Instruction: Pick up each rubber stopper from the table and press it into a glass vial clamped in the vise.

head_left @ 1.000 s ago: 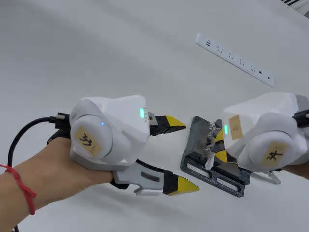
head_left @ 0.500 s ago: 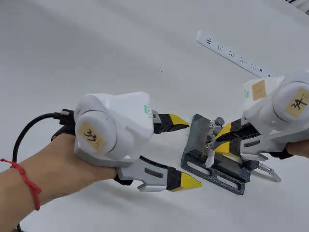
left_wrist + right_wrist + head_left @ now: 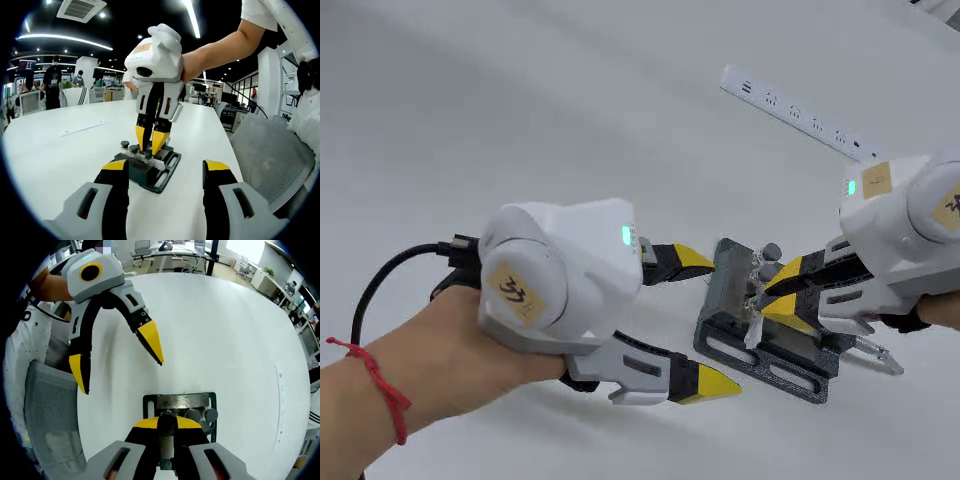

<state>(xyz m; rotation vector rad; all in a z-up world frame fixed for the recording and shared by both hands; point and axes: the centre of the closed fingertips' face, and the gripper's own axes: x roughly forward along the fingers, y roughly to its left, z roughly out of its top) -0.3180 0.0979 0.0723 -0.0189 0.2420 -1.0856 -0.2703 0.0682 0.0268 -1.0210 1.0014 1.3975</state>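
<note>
A dark vise (image 3: 775, 365) lies on the white table and clamps a row of small glass vials. Grey rubber stoppers (image 3: 772, 251) cap the vials at the far end, also seen in the right gripper view (image 3: 210, 414). My right gripper (image 3: 767, 298) reaches in from the right, its jaws shut on a dark stopper (image 3: 167, 419) that sits on a clamped vial. From the left gripper view, the right gripper (image 3: 151, 142) points down onto the vise (image 3: 160, 175). My left gripper (image 3: 726, 320) hovers left of the vise, wide open, with nothing between its jaws.
A white power strip (image 3: 800, 120) lies at the back right of the table. A black cable (image 3: 380, 275) trails from the left gripper. A grey mesh chair (image 3: 270, 150) stands beside the table. People and desks are far in the background.
The right gripper's body has swung up and to the right and rolled over, while its tips stayed at the vials. The left gripper has barely shifted and stays open.
</note>
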